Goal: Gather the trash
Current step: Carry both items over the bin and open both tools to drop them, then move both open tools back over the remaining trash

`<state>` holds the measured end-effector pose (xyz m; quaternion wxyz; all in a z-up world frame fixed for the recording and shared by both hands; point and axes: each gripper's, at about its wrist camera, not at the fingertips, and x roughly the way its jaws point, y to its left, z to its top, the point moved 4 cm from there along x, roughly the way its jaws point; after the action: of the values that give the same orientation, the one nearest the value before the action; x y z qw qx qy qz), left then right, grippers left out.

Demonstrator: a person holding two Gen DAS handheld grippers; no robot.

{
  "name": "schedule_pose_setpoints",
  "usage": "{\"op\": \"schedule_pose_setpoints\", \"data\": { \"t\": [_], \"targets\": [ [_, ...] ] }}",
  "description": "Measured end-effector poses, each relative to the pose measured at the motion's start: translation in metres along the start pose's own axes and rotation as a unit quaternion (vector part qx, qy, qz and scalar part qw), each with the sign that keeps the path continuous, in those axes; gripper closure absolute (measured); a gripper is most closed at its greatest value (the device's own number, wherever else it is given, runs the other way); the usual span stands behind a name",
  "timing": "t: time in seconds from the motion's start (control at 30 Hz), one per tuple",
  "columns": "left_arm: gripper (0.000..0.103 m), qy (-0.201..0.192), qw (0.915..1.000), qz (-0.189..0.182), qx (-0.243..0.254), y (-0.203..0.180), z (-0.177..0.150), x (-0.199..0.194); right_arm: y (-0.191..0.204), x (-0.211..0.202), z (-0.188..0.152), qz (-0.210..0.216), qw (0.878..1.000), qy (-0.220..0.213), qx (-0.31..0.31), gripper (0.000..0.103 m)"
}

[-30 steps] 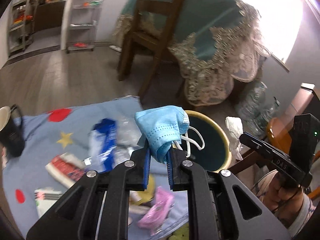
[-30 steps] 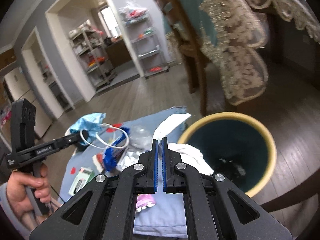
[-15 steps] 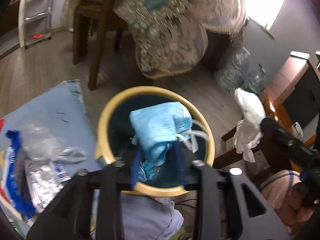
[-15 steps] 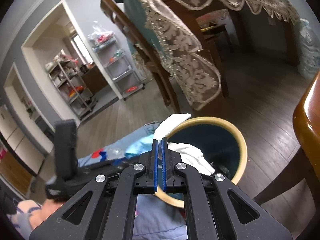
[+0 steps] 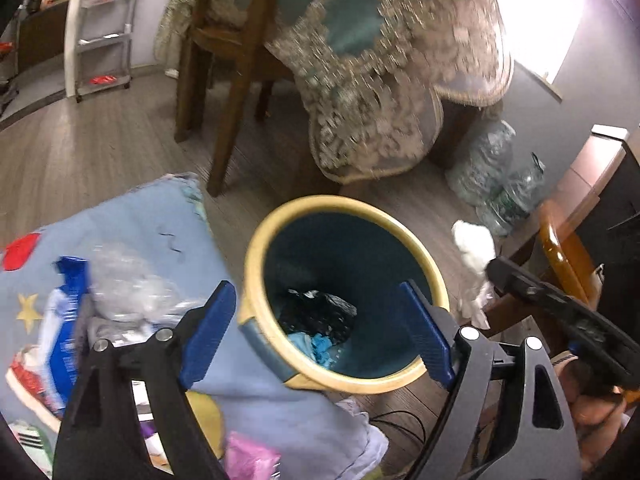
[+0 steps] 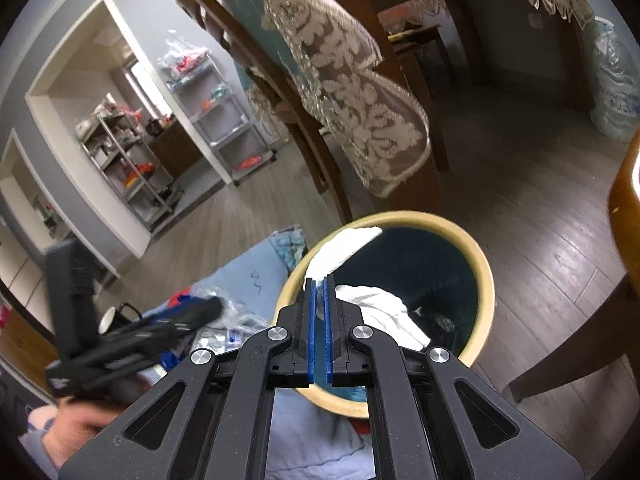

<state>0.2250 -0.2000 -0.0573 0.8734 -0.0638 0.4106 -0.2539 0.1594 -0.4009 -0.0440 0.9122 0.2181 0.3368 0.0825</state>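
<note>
A round bin (image 5: 256, 248) with a yellow rim and dark teal inside stands on the floor beside a blue mat. My left gripper (image 5: 316, 324) is open wide above the bin and empty. The blue face mask (image 5: 316, 346) lies at the bottom of the bin on black trash. My right gripper (image 6: 319, 284) is shut on a white tissue (image 6: 344, 246) and holds it over the bin's rim (image 6: 486, 276). In the left wrist view the tissue (image 5: 474, 246) hangs right of the bin.
The blue mat (image 5: 152, 216) holds several pieces of trash: a clear plastic wrapper (image 5: 124, 284), a blue packet (image 5: 66, 320), a pink wrapper (image 5: 248, 456). A wooden chair (image 5: 224, 64) and a table with a lace cloth (image 5: 384, 92) stand behind the bin. Water bottles (image 5: 492, 172) sit at the right.
My left gripper opened and the blue mask dropped into the bin. My right gripper moved closer over the bin's rim with the tissue.
</note>
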Motion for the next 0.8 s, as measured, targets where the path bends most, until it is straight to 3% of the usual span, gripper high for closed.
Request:
{"op": "schedule_pose_setpoints", "data": {
  "t": [0.13,0.17,0.3,0.4,0.8],
  "targets": [
    [0.018,-0.021,0.9996,0.009,-0.013,0.017,-0.001,-0.03,-0.003,0.023,-0.005,-0.016,0.999,0.029,0.001,0.098],
    [0.017,-0.029,0.9993,0.015,-0.016,0.023,-0.001,-0.04,-0.003,0.027,-0.006,-0.025,0.999,0.034,-0.001,0.094],
    [0.014,-0.049,0.9979,0.036,-0.023,0.042,-0.005,-0.07,-0.003,0.033,-0.01,-0.039,0.998,0.042,-0.002,0.059],
    [0.013,-0.06,0.9961,0.058,-0.029,0.061,-0.013,-0.09,0.002,0.03,-0.01,-0.035,0.999,0.033,-0.008,0.047],
    [0.012,-0.08,0.9823,0.137,-0.099,0.144,-0.05,-0.148,0.031,0.03,-0.022,0.0,0.999,0.049,-0.023,0.036]
  ]
}}
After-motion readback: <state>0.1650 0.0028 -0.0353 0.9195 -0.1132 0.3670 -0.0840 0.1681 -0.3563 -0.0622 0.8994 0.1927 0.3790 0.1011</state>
